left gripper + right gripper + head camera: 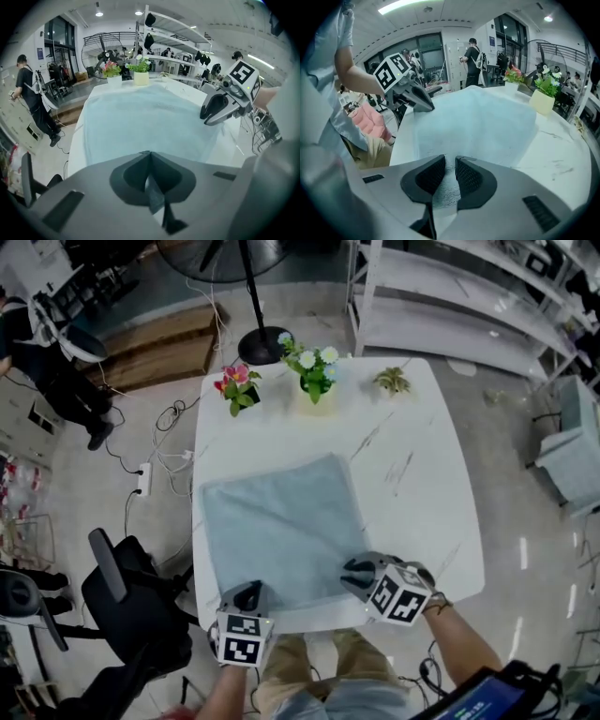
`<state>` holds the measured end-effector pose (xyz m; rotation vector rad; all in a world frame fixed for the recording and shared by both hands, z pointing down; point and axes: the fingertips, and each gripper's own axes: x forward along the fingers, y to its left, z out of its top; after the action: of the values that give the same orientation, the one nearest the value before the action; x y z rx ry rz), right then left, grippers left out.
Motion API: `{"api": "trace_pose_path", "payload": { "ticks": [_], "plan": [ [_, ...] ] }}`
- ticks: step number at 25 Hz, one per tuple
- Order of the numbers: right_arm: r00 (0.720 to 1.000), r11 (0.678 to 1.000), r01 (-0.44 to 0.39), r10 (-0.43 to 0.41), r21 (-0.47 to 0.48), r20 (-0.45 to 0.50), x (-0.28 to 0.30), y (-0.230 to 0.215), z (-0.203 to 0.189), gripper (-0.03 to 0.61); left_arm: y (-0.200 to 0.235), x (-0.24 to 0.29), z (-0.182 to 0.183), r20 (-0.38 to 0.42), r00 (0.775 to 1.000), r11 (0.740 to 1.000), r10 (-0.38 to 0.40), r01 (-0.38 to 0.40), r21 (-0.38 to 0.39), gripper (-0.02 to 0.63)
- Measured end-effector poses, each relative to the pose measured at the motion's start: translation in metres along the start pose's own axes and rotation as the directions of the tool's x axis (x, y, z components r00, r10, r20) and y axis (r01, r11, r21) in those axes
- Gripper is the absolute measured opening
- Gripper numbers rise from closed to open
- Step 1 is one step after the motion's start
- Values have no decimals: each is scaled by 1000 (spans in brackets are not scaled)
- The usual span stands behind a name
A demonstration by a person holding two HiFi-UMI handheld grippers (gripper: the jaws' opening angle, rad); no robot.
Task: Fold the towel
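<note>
A light blue towel lies spread flat on the white table, one corner pointing away from me. My left gripper is at the towel's near left corner; in the left gripper view its jaws meet at the tips with a strip of towel pinched between them. My right gripper sits at the near right corner. In the right gripper view its jaws stand a narrow gap apart, with towel edge lying in that gap. Each gripper view shows the other gripper low over the towel.
Three small flower pots line the table's far edge: pink, white and blue, a small dry plant. A fan stand is beyond. A black chair and floor cables are at the left, shelving at the back right.
</note>
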<state>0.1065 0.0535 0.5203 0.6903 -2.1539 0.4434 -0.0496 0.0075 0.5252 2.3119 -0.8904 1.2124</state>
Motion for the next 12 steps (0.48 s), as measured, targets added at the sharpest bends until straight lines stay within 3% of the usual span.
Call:
{"api": "trace_pose_path", "payload": {
  "ticks": [4, 6, 9, 12],
  "plan": [
    [1000, 1000, -16, 16, 2, 1, -10, 8, -19, 87, -23, -1, -7, 11, 1000, 1000, 25, -25, -10, 8],
    [999, 999, -17, 16, 51, 32, -12, 7, -22, 99, -25, -1, -7, 23, 999, 999, 46, -46, -17, 9],
    [993, 977, 30, -53, 212, 101, -32, -13, -21, 143, -25, -6, 2, 59, 997, 998, 54, -51, -44, 9],
    [976, 912, 102, -169, 397, 139, -58, -43, -27, 177, -22, -20, 19, 123, 991, 995, 50, -39, -92, 11]
  ]
}}
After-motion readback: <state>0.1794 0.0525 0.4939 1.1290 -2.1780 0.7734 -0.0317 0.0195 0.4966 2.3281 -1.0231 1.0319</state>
